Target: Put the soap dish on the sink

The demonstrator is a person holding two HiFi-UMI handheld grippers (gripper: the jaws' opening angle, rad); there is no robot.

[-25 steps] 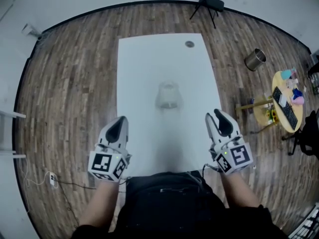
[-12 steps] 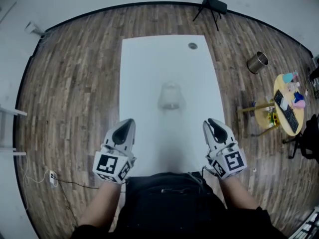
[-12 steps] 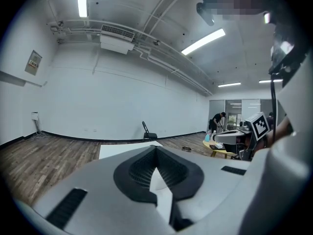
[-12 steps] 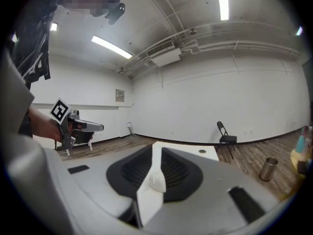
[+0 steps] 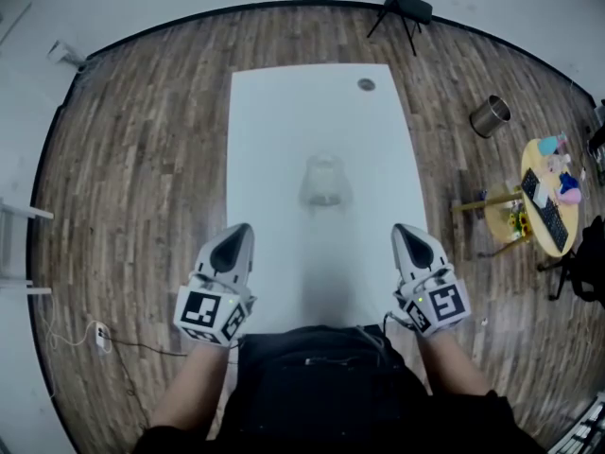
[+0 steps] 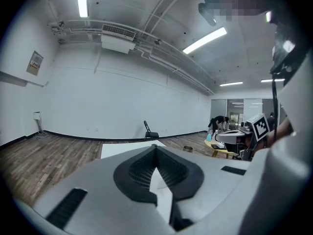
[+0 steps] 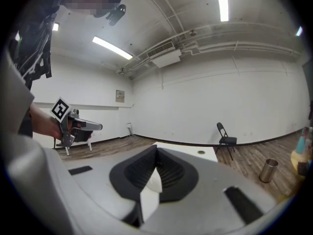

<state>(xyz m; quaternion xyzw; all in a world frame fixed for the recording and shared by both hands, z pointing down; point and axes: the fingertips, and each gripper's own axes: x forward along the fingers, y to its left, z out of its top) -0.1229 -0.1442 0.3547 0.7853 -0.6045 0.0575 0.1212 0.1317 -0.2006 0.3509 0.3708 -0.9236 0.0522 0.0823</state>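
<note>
— What do we have on the table [image 5: 274,121]?

— One soap dish [image 5: 324,182], pale and see-through. It sits alone near the middle of the white top. There is also one small round hole [image 5: 366,85] by the far edge.

— And our grippers?

— Two, both at the near end, well apart from the soap dish. We hold the left gripper [image 5: 243,234] by the table's left edge and the right gripper [image 5: 401,233] near its right edge. The soap dish lies between their lines, farther off.

— Their jaws?

— Our left pair is closed tip to tip with nothing in it. Our right pair has just been closing and now meets too, also on nothing.

— Anything around us?

— One folding chair [image 5: 405,6] stands beyond the far end. One metal bin [image 5: 490,115] stands on the wood floor [image 5: 142,159] to our right. One yellow side table [image 5: 553,197] sits past the bin, crowded with small things we can't tell apart.
</note>
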